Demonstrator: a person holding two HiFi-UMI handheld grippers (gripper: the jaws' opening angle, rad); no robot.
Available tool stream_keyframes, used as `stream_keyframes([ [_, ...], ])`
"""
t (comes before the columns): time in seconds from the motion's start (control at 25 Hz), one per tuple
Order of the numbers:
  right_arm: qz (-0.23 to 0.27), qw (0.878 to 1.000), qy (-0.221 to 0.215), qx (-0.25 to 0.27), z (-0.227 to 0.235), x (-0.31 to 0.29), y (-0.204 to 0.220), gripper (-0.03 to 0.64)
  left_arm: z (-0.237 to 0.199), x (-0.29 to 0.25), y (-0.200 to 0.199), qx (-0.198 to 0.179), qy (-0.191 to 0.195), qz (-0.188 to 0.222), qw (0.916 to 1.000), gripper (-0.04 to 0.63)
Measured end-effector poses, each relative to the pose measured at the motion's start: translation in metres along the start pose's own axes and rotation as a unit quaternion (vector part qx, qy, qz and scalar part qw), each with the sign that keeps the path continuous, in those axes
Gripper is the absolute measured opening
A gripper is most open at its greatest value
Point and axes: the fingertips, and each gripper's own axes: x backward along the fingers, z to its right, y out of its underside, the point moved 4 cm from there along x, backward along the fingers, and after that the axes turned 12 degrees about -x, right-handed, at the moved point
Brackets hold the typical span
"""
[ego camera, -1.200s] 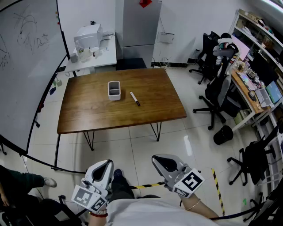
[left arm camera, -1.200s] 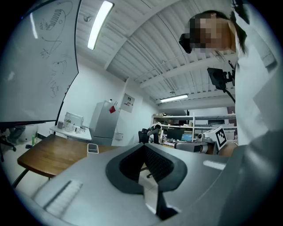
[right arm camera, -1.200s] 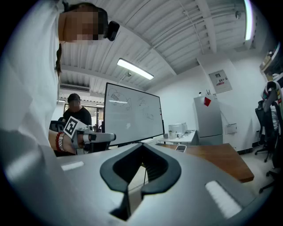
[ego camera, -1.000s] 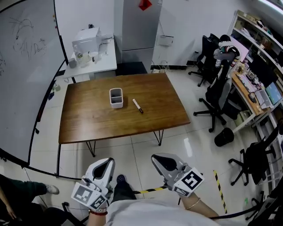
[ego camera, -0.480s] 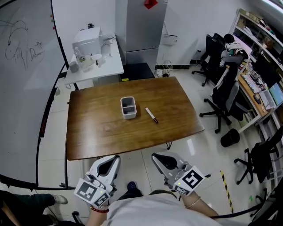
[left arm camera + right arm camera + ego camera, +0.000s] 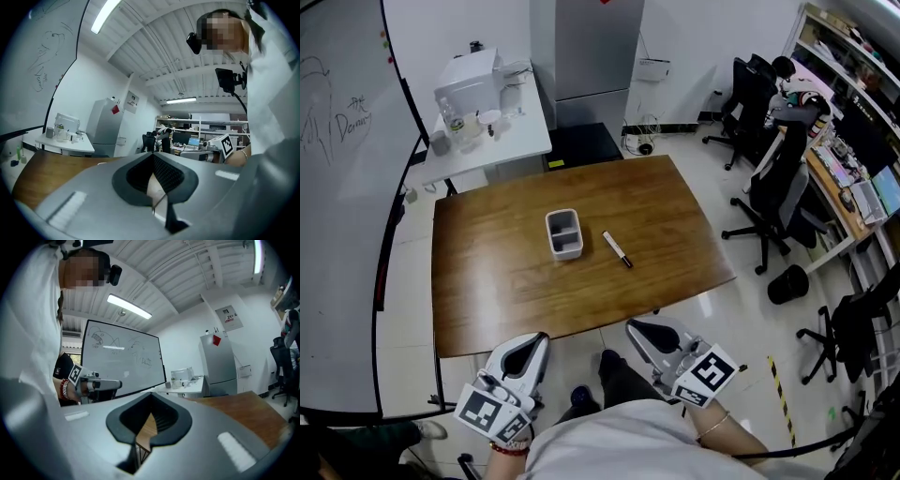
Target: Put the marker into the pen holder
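Compared with earlier, the table [image 6: 487,281] stands nearer. Left gripper [image 6: 532,342] and right gripper [image 6: 635,330]: jaws together, empty, short of its near edge. Marker [image 6: 617,249] lies on the table, beside the pen holder [image 6: 564,233].

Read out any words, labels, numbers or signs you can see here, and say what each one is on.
No text here is legible.
White whiteboard: handwritten scribbles, too blurred to read.
White wall notice: print too small to read.
Cube with square markers: black-and-white patterns, no words.
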Motion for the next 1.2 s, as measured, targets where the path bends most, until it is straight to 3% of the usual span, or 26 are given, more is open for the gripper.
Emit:
stream_keyframes([
  [0.2, -0.010, 1.000, -0.016, -0.009, 0.041, -0.014, -0.013, 0.006, -0.020, -0.033, 0.000, 0.010, -0.028, -0.006, 0.9995, 0.000],
  [0.44, -0.025, 0.999, -0.048, -0.002, 0.084, -0.041, -0.031, 0.006, -0.054, -0.082, -0.016, -0.011, -0.055, -0.002, 0.9984, 0.000],
  [0.8, -0.022, 0.997, -0.076, -0.009, 0.143, -0.057, -0.045, 0.006, -0.069, -0.132, -0.001, -0.003, -0.085, -0.010, 0.9963, 0.000],
  [1.0, -0.072, 0.996, -0.051, -0.014, 0.174, -0.078, -0.015, 0.006, -0.079, -0.139, 0.004, 0.004, -0.073, -0.002, 0.9974, 0.000],
  [1.08, -0.103, 0.993, -0.041, -0.028, 0.183, -0.086, 0.001, 0.074, -0.085, -0.141, 0.004, -0.004, -0.053, 0.012, 0.9985, 0.000],
  [1.2, -0.151, 0.988, 0.003, -0.029, 0.200, -0.096, 0.029, 0.074, -0.095, -0.142, 0.009, -0.010, -0.036, 0.005, 0.9993, 0.000],
])
